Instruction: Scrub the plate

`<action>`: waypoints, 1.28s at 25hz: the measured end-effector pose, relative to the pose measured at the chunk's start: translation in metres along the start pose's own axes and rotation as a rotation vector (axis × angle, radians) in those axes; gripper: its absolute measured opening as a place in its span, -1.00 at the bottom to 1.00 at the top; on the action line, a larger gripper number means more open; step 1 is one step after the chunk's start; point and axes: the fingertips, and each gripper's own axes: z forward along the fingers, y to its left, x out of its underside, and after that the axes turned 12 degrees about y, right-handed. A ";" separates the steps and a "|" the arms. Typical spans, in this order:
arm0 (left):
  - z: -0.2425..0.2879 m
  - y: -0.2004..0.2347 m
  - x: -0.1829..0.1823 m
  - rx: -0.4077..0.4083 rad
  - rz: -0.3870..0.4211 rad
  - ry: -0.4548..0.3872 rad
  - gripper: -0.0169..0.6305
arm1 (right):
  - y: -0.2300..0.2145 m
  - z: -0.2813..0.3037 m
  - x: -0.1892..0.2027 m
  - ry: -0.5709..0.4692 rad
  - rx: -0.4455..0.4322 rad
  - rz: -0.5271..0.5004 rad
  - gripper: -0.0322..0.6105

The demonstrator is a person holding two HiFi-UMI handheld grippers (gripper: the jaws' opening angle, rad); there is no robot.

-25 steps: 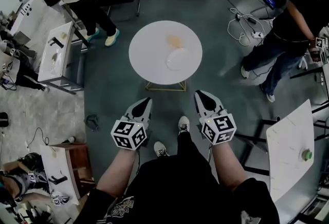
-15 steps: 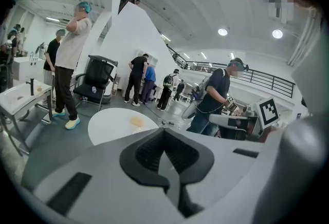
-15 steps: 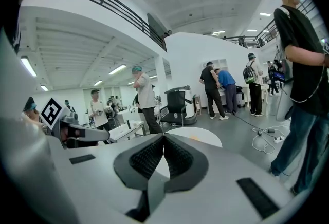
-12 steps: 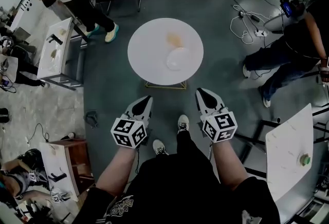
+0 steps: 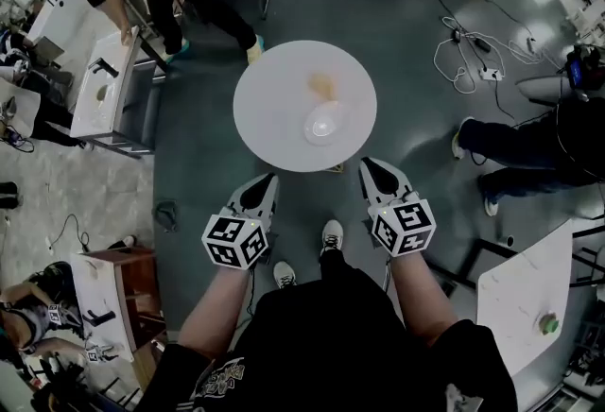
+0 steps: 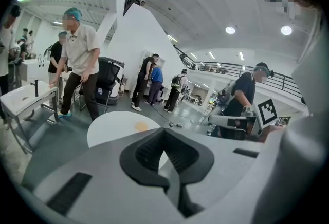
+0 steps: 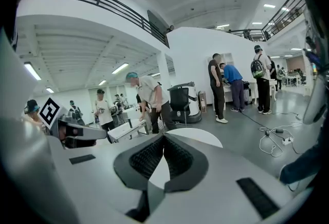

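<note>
Round table [image 5: 274, 89] nearer, glossy plate [image 5: 324, 125]

We wear black clothes [image 5: 331, 334] and white shoes [image 5: 332, 234]; our left hand-held gripper [image 5: 267, 181] and right hand-held gripper [image 5: 370, 164] are grey, with marker cubes [image 5: 234, 243].

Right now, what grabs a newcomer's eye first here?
The round white table sits upper-centre in the head view, bearing a pale plate toward its near edge and a small yellowish thing behind it. Below it in that view, the left gripper and right gripper point toward it, both shut and empty.
</note>
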 end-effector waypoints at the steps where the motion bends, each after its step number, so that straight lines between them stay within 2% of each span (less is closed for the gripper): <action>1: 0.005 0.001 -0.003 -0.009 -0.005 0.000 -0.93 | -0.006 0.004 -0.002 0.004 -0.006 -0.001 -0.83; 16: 0.064 0.005 -0.022 -0.115 -0.036 0.039 -0.93 | -0.066 0.052 -0.003 0.066 -0.106 -0.006 -0.83; 25: 0.096 0.017 -0.024 -0.102 0.002 0.094 -0.93 | -0.080 0.068 0.008 0.081 -0.086 0.031 -0.83; 32: 0.128 0.031 -0.029 -0.023 0.064 0.155 -0.93 | -0.091 0.089 0.022 0.112 -0.006 0.075 -0.83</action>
